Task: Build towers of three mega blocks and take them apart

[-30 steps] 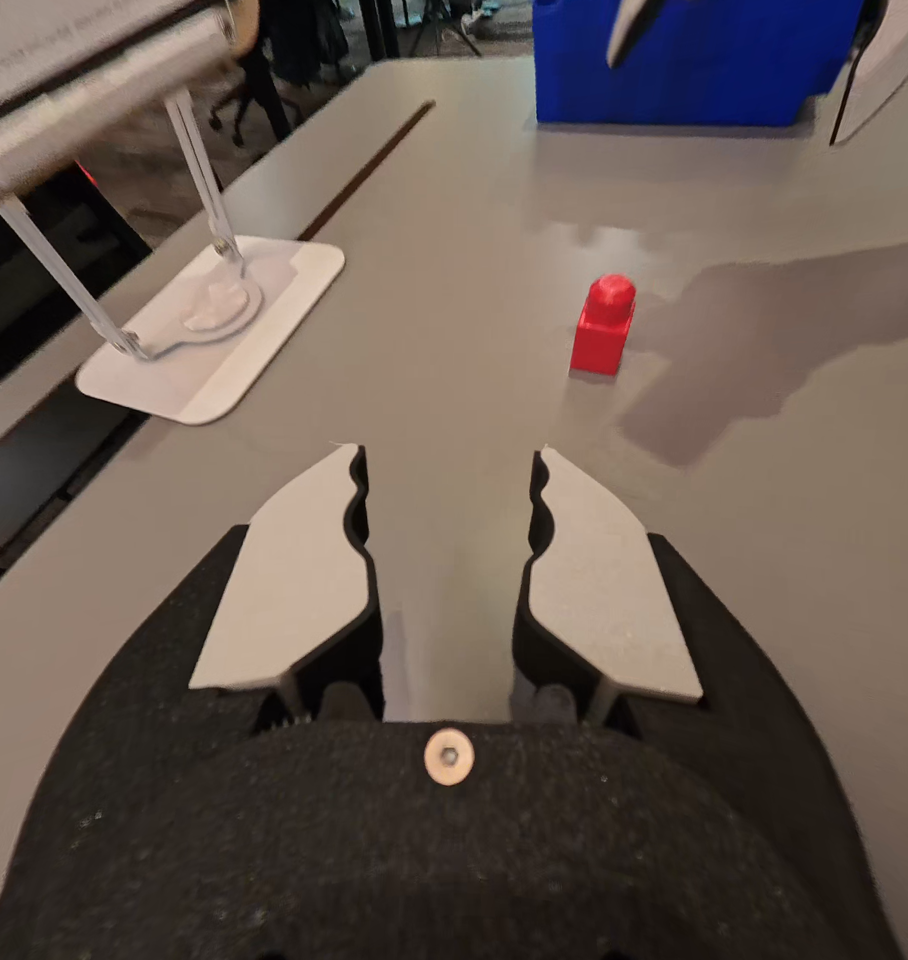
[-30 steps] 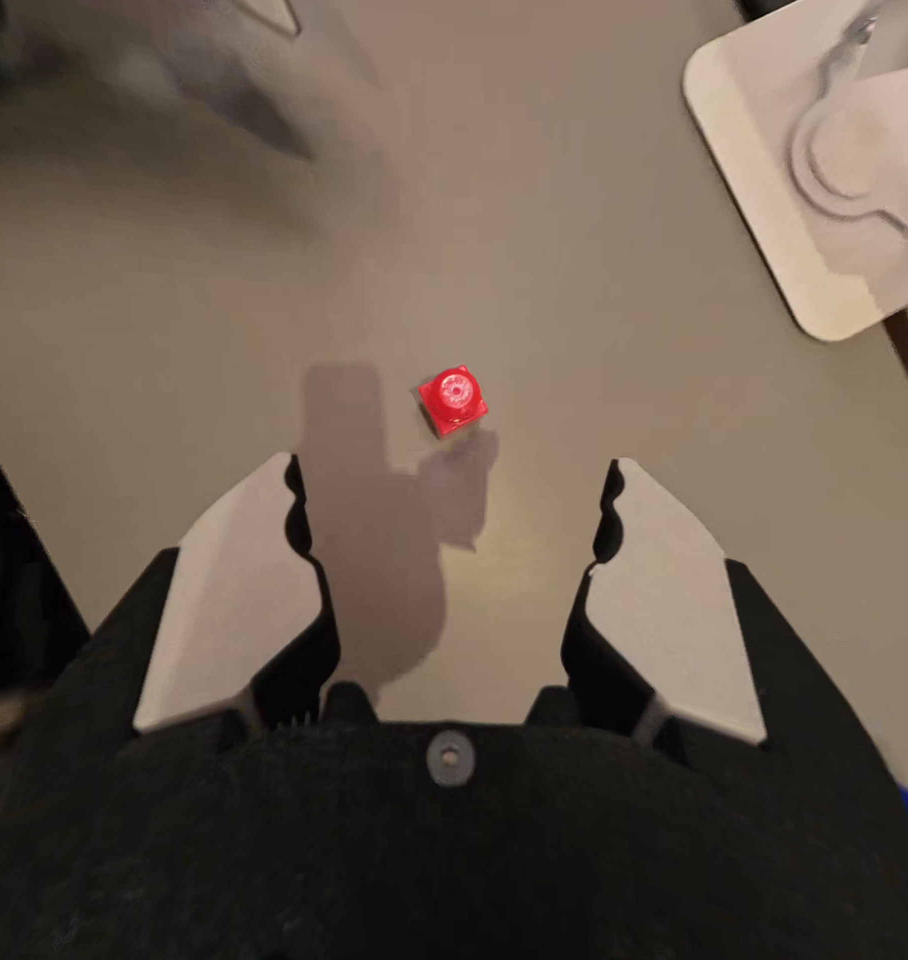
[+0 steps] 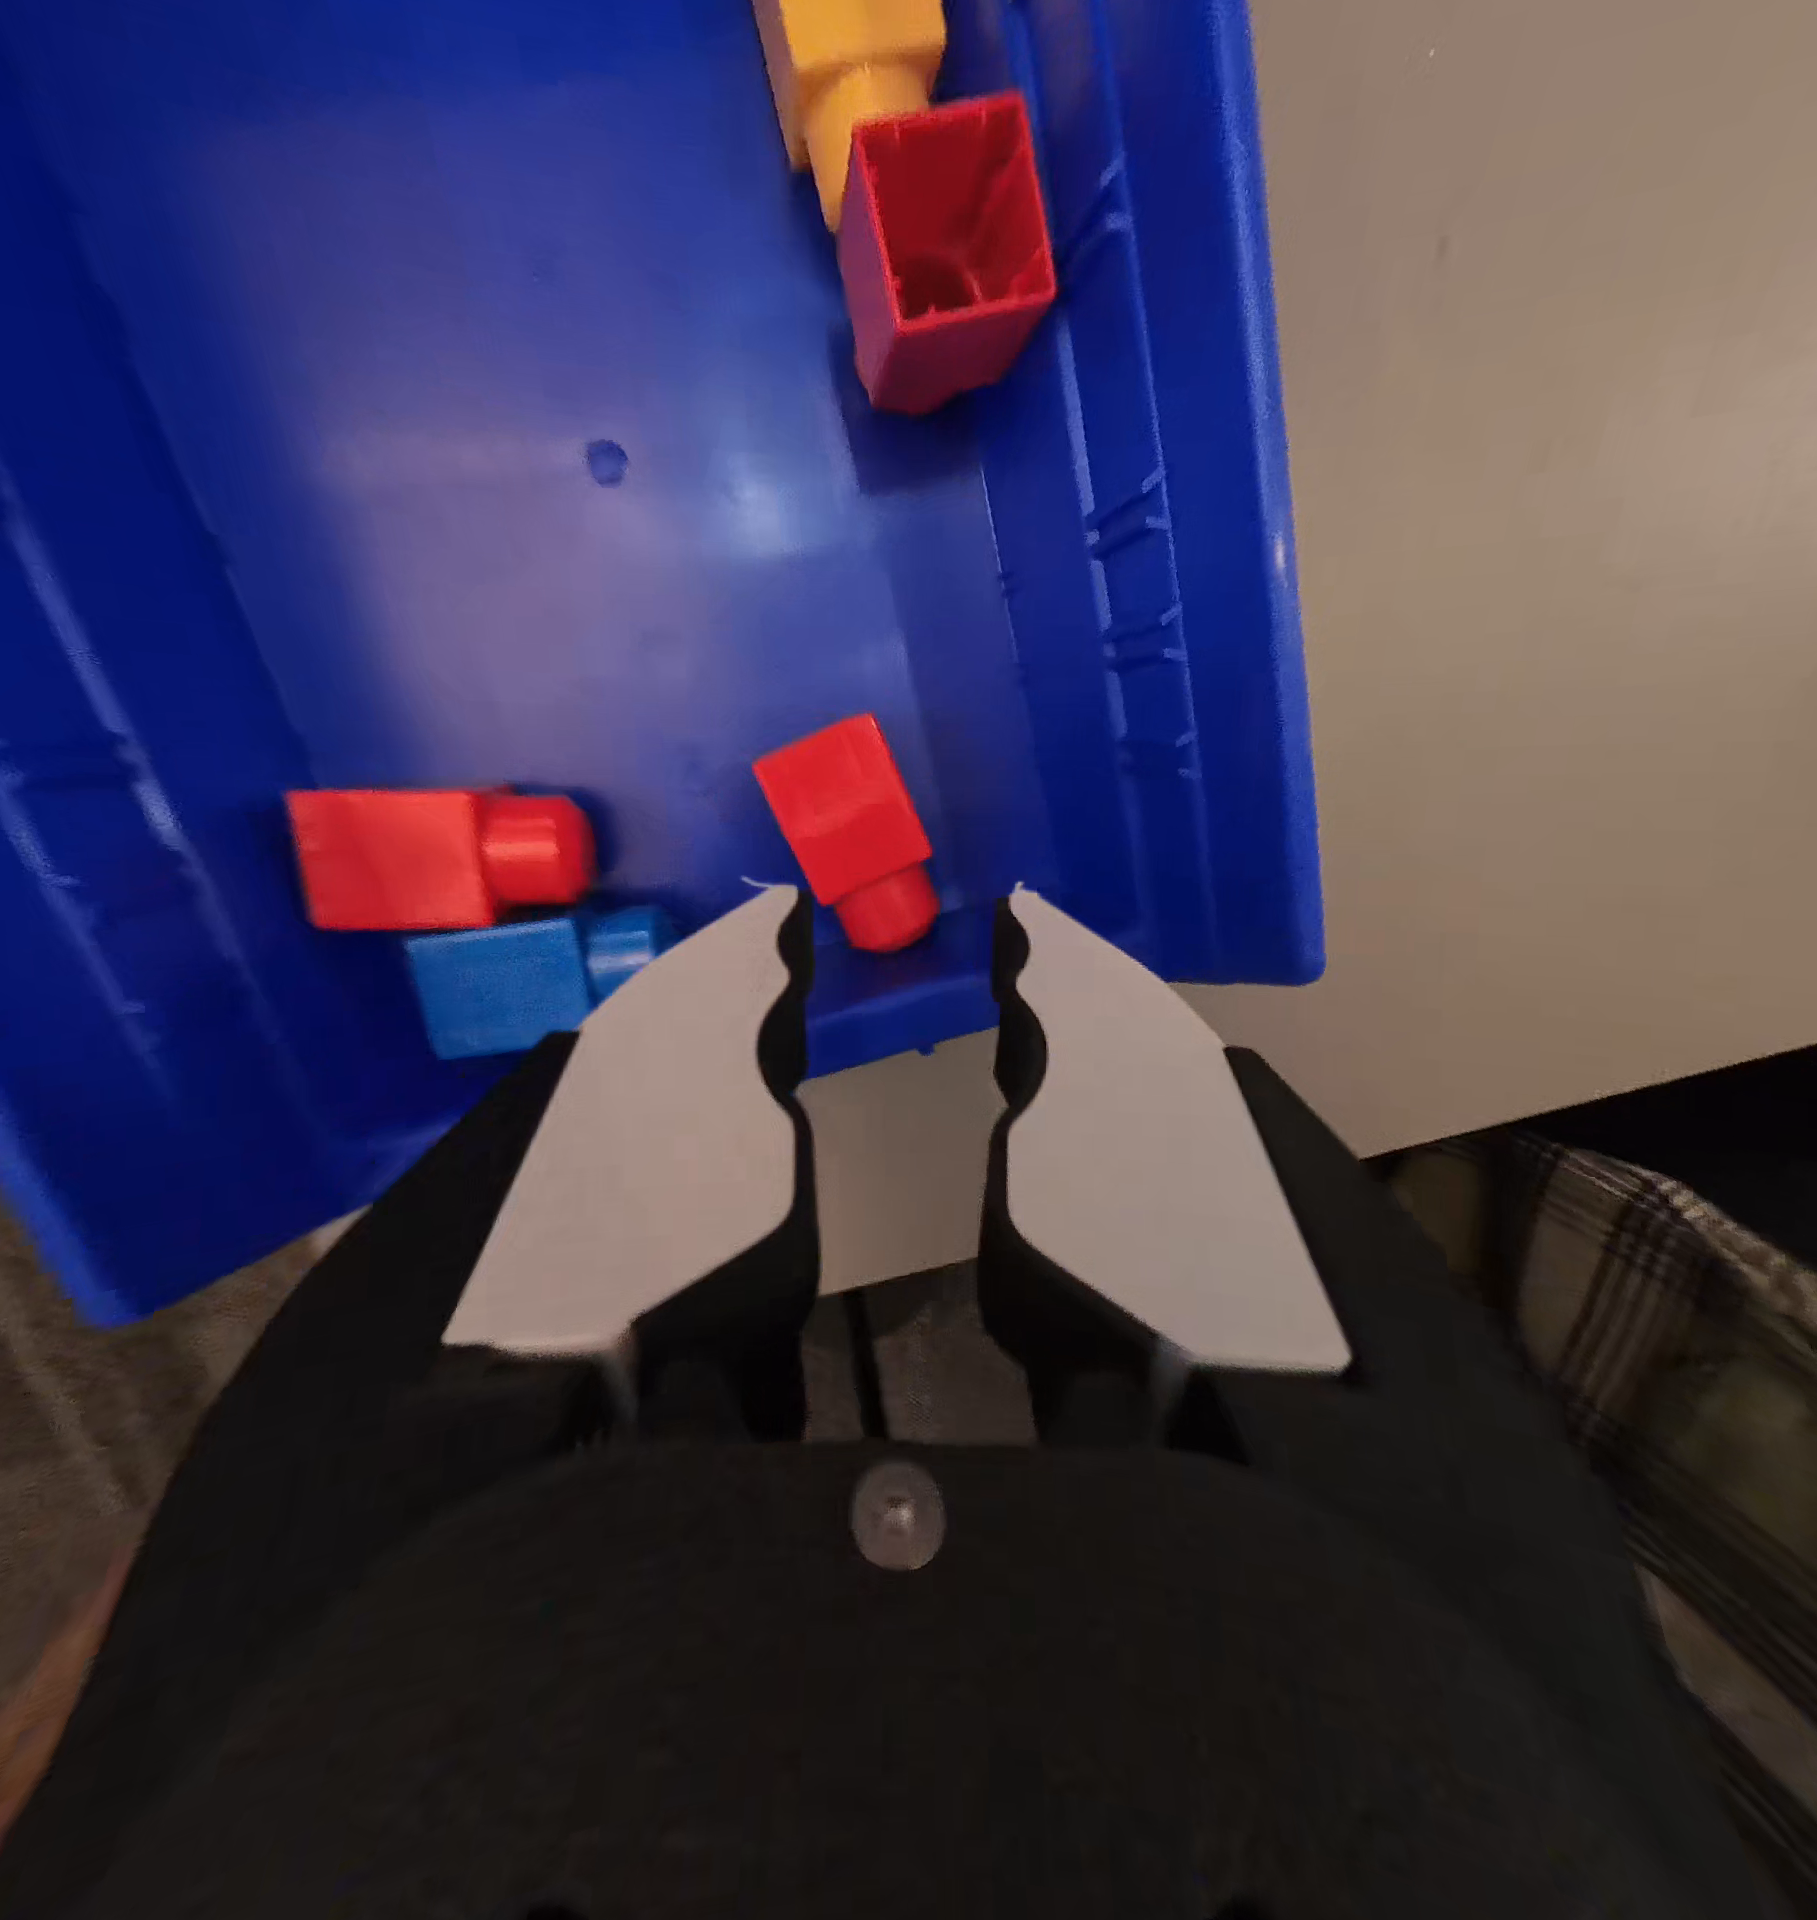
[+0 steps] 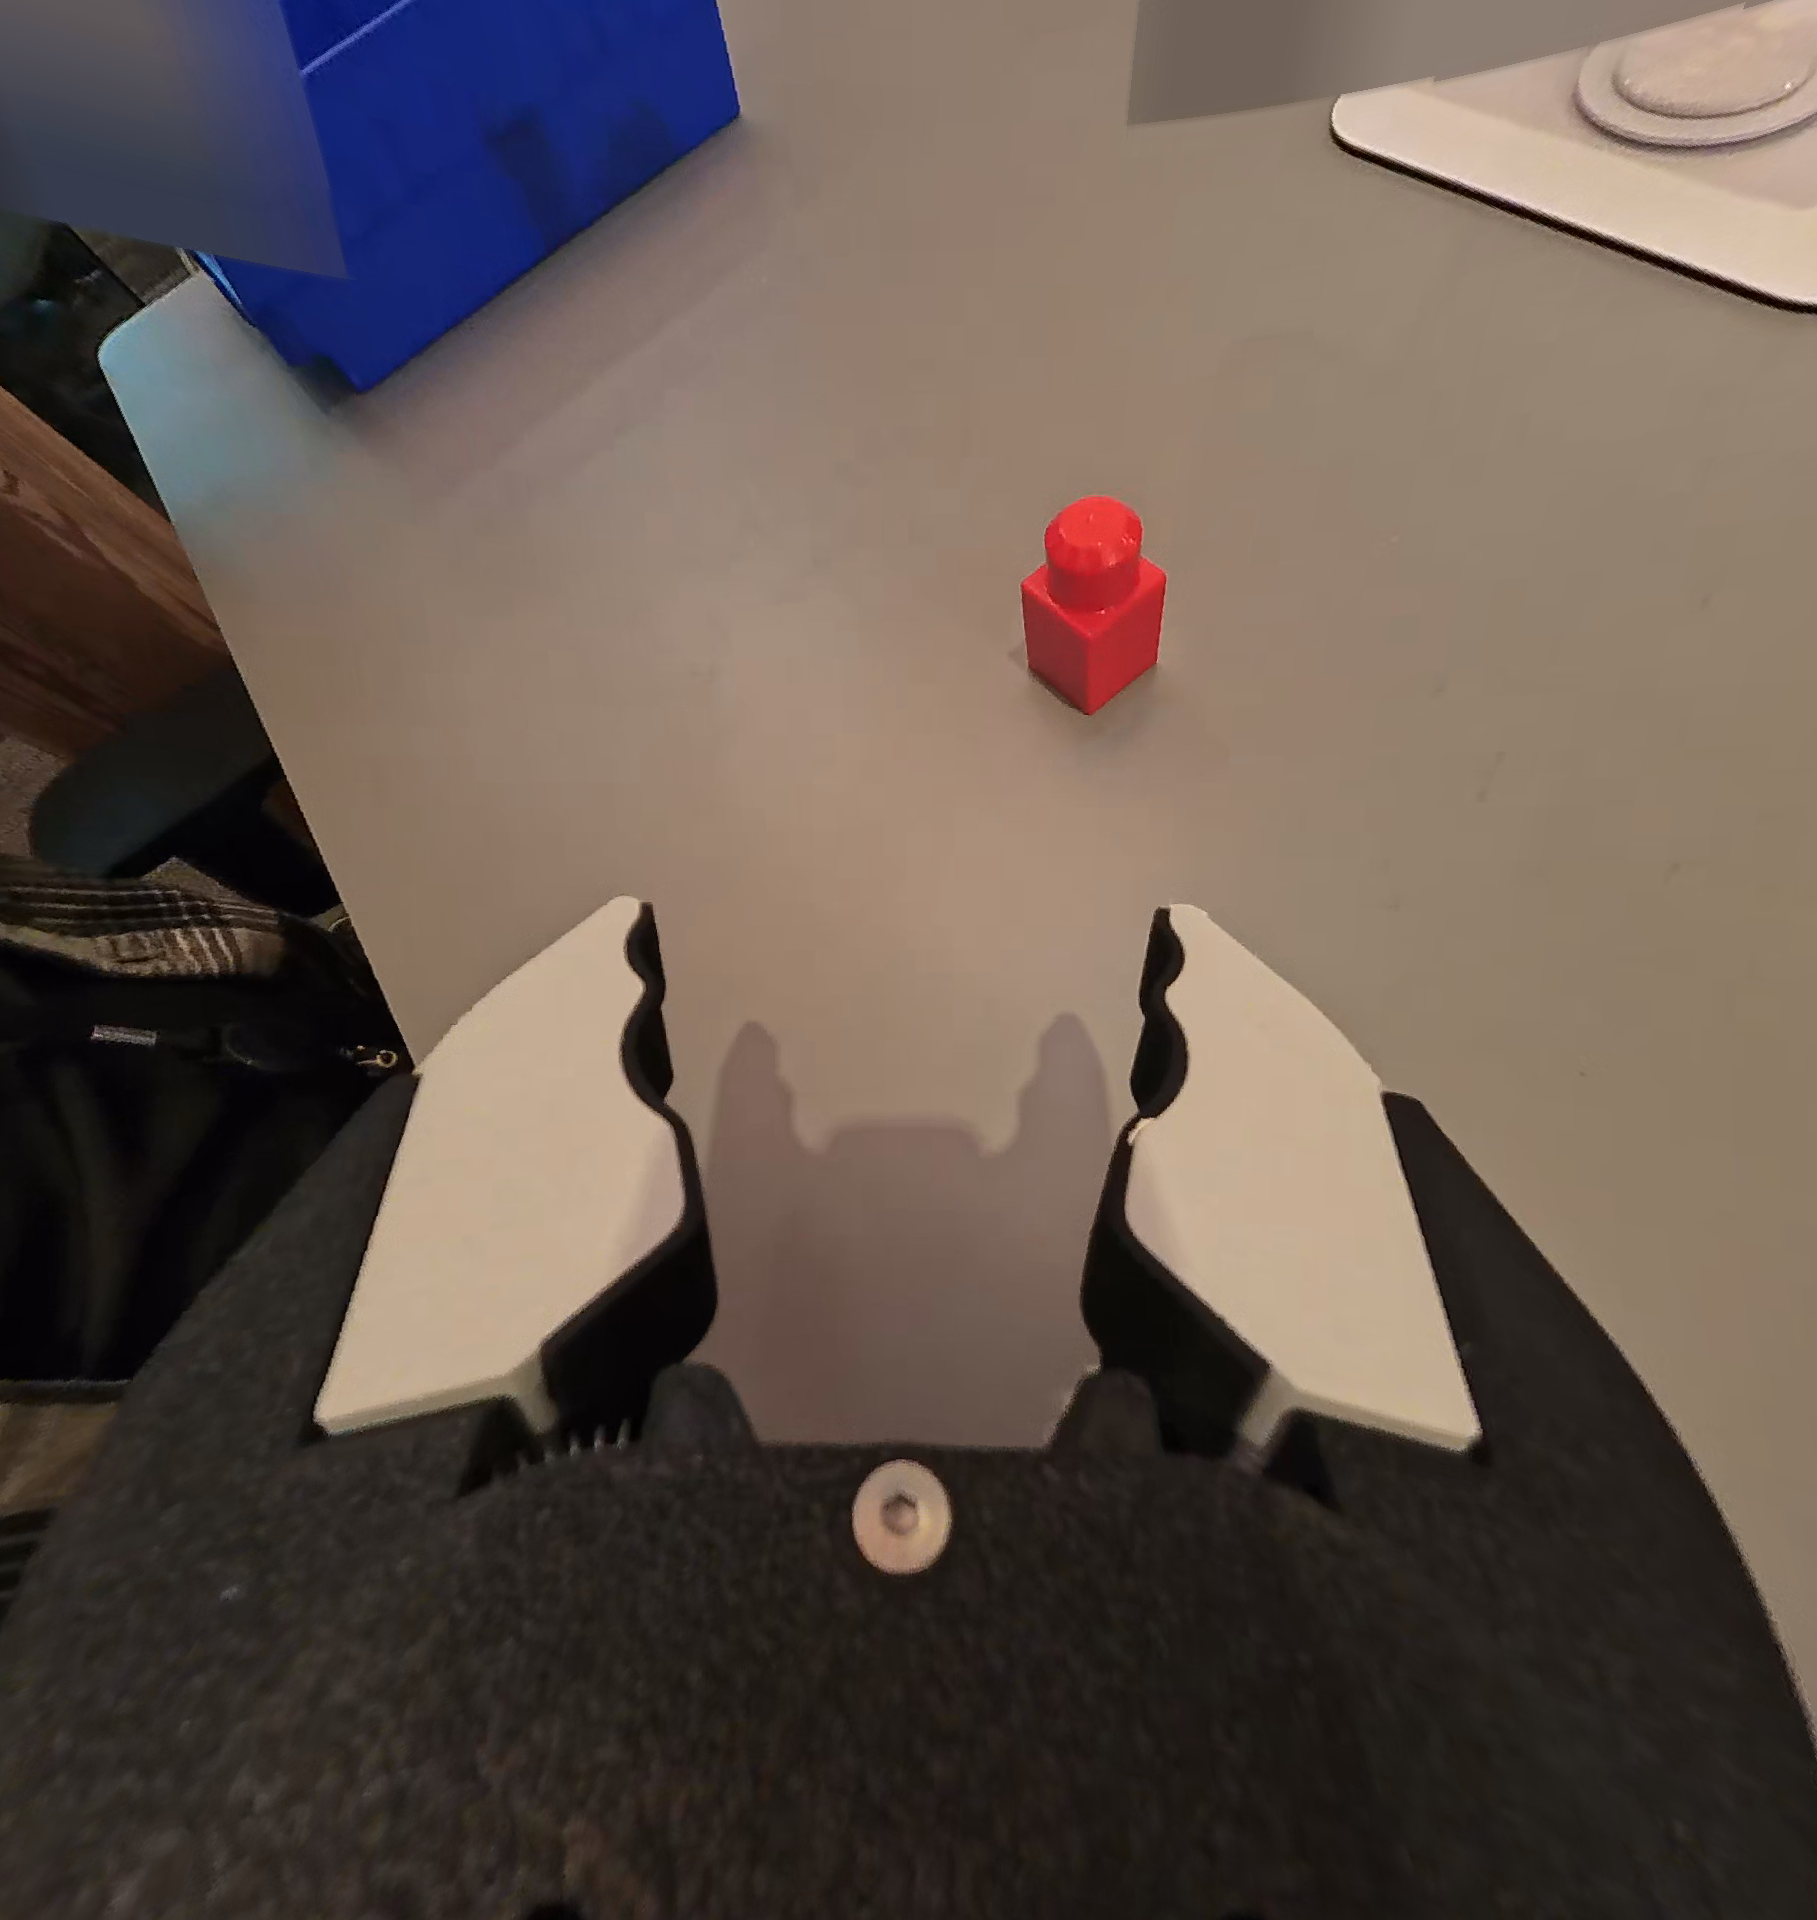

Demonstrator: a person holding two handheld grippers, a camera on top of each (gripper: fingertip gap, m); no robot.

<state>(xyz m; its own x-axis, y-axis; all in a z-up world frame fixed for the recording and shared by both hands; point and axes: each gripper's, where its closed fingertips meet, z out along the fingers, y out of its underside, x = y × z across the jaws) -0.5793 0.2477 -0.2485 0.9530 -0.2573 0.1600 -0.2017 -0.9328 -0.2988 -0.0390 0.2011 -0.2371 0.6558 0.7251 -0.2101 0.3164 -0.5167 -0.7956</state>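
Your left gripper (image 3: 904, 914) is released above the blue bin (image 3: 1174, 623); a red block (image 3: 847, 821) lies just beyond its fingertips. Your right gripper (image 4: 904, 925) is released over the grey table (image 4: 675, 623); an upright red mega block (image 4: 1091, 613) stands ahead, slightly right.

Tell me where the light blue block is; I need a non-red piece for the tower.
In the left wrist view, the light blue block lies on its side in the blue bin, lower left, against a red block and just left of the open left gripper.
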